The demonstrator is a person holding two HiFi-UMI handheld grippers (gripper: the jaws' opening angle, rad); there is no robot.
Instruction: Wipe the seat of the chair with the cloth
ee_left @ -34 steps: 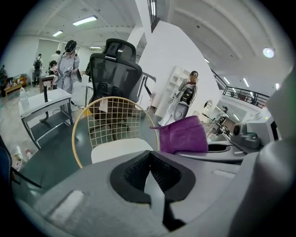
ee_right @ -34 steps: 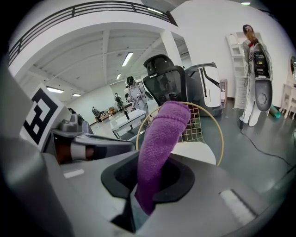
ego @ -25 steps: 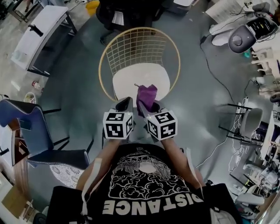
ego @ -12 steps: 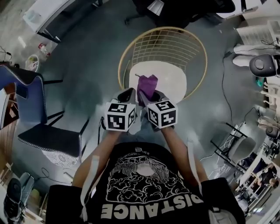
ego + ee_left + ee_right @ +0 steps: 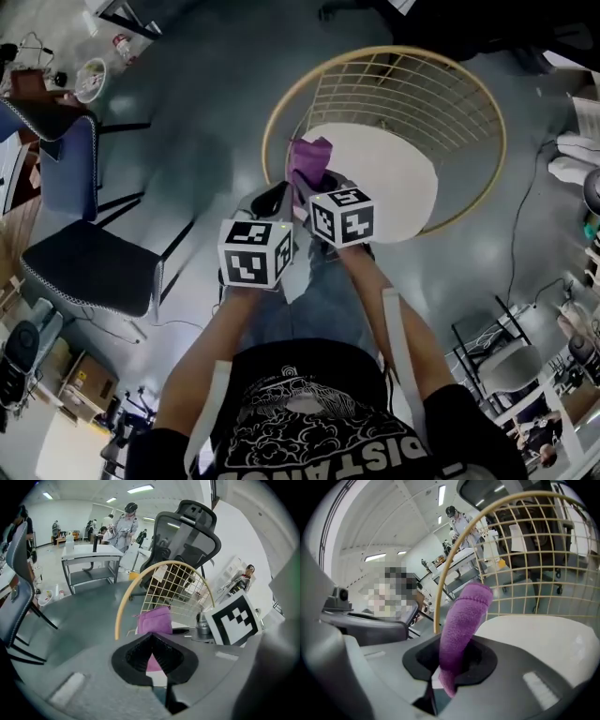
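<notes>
The chair has a gold wire back (image 5: 422, 89) and a round white seat (image 5: 384, 173). My right gripper (image 5: 312, 194) is shut on a purple cloth (image 5: 307, 161), which sticks up from its jaws above the seat's near left edge. In the right gripper view the cloth (image 5: 463, 616) rises from my right gripper (image 5: 451, 670), with the seat (image 5: 543, 637) just beyond. My left gripper (image 5: 272, 202) sits close beside it on the left, shut and holding nothing. The left gripper view shows my left gripper (image 5: 152, 652) aimed at the cloth (image 5: 154, 620) and the wire back (image 5: 176, 585).
A blue-backed chair with a dark seat (image 5: 84, 262) stands on the floor to the left. A black office chair (image 5: 187, 531) is behind the wire chair, and a grey table (image 5: 91, 555) is further back with people near it. Cables (image 5: 534, 216) trail at the right.
The head view has swung, so the chair now lies further right and the blue chair is closer. Both grippers stay side by side, the cloth still in the right one.
</notes>
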